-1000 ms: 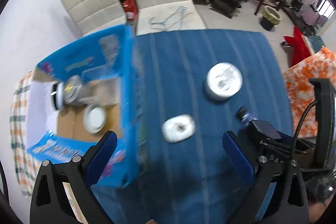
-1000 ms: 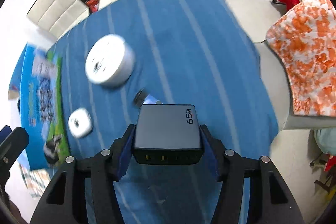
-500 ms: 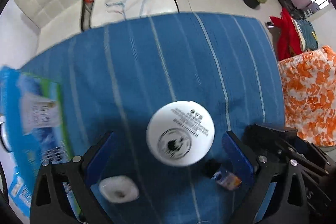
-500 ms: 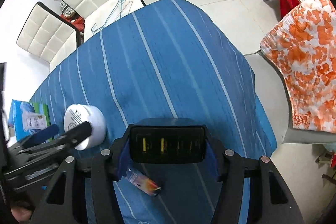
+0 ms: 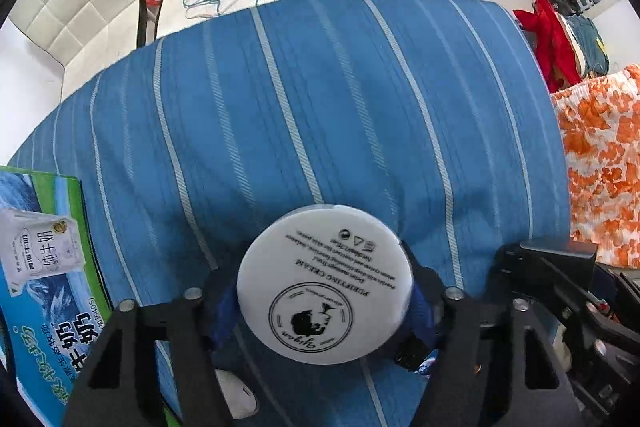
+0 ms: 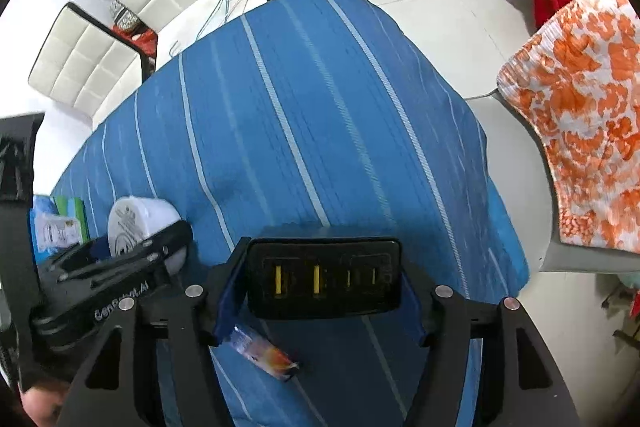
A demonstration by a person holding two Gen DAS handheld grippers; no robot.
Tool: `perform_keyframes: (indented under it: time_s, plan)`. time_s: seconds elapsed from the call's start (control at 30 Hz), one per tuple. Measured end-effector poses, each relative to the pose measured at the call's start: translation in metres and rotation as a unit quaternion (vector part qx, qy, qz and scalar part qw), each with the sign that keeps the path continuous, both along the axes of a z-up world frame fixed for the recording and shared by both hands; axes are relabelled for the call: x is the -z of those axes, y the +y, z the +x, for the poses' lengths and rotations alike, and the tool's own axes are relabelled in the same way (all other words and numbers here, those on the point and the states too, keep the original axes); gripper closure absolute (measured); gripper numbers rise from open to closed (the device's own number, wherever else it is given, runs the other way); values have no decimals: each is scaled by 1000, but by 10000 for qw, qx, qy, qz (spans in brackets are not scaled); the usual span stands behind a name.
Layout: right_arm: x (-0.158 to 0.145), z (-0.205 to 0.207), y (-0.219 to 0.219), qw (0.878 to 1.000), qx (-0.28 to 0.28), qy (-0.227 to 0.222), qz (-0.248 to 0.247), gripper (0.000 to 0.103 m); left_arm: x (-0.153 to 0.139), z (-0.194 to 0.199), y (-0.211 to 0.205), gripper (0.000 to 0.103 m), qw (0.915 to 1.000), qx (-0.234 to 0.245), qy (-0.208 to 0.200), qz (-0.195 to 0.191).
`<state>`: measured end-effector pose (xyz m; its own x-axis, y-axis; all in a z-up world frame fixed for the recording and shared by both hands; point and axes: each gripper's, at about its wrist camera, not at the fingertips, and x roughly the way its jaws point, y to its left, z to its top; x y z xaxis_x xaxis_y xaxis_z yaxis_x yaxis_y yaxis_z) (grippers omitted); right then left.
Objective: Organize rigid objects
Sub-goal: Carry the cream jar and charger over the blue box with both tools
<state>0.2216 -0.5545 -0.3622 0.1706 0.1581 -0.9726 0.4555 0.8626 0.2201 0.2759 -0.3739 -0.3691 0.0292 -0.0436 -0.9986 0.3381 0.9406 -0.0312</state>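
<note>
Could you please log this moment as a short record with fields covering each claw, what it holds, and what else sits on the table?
left claw: shut on the white cream jar
right claw: shut on the black charger, ports facing the camera
surface: blue striped tablecloth
loose on cloth: small wrapped packet; small white case, partly hidden
left edge: blue milk carton box

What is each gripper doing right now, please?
Left gripper: closed on the round white cream jar.
Right gripper: closed on the black rectangular charger block.
</note>
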Motion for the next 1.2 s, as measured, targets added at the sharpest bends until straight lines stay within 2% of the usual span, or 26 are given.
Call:
perform_keyframes:
  time_s: [0.3,0.47,0.77,0.93,1.2]
  plan:
    - [-17,-1,21,9987,-247,-152,-411,41,-9,-14,24,37,9995,-295,-115,-99]
    - [-28,-12,29,9988,-236,-218,-368,41,-20,-19,34,37,9991,-301,-280,-74]
    - [-82,-42,50,9963,-322,-580,-556,41,-71,-52,46,37,9972,-101,-713,-192]
    - [-116,-58,71,9942,-431,-804,-571,41,-109,-70,69,37,9936,-82,-1044,-418]
    - [-178,-82,139,9882,-712,-1263,-495,41,-173,-92,121,37,9850,-46,-1609,-620]
